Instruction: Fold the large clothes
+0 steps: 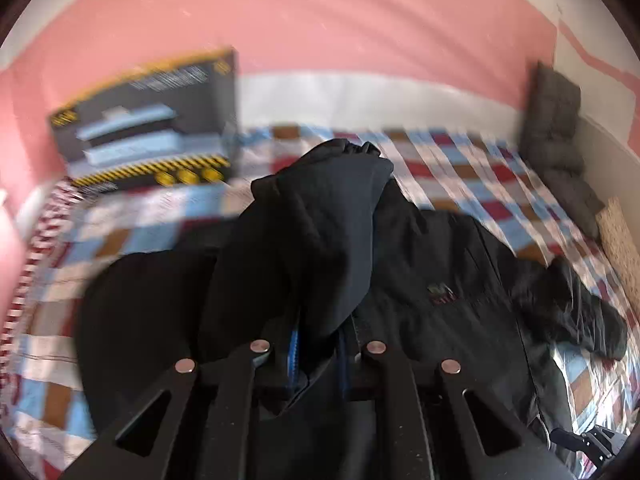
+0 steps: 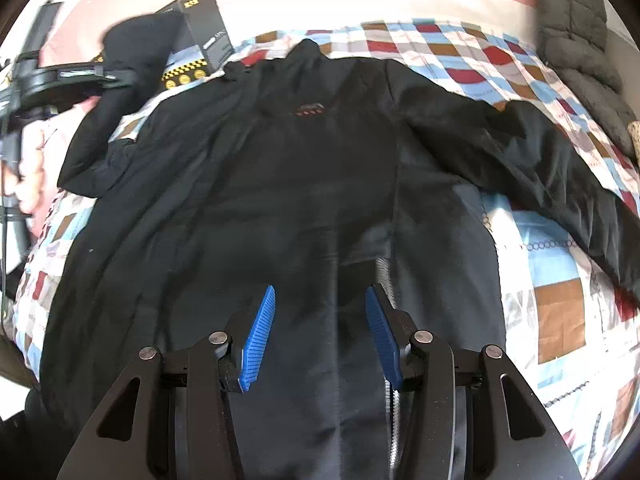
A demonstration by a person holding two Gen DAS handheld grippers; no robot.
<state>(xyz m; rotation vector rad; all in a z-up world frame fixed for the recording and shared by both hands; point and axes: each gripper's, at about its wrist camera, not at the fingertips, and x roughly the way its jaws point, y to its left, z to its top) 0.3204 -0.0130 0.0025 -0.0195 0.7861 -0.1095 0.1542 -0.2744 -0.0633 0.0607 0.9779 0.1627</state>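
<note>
I am working in a home bedroom. I see a bed [image 2: 556, 304] spread with a patchwork quilt [image 1: 460, 160] of red, blue, brown and white squares, set against a pink and white wall [image 1: 320, 32]. A grey padded cushion [image 1: 556, 120] leans in the corner, and a printed black product box [image 1: 148, 120] stands on the bedding.

The large black zip-front jacket [image 2: 280, 184] lies spread on the checked patchwork bedcover [image 2: 552, 304]. The black printed cardboard box [image 2: 200, 36] stands behind its left sleeve. The grey quilted cushion [image 2: 576, 36] lies at the bedcover's far right.
</note>
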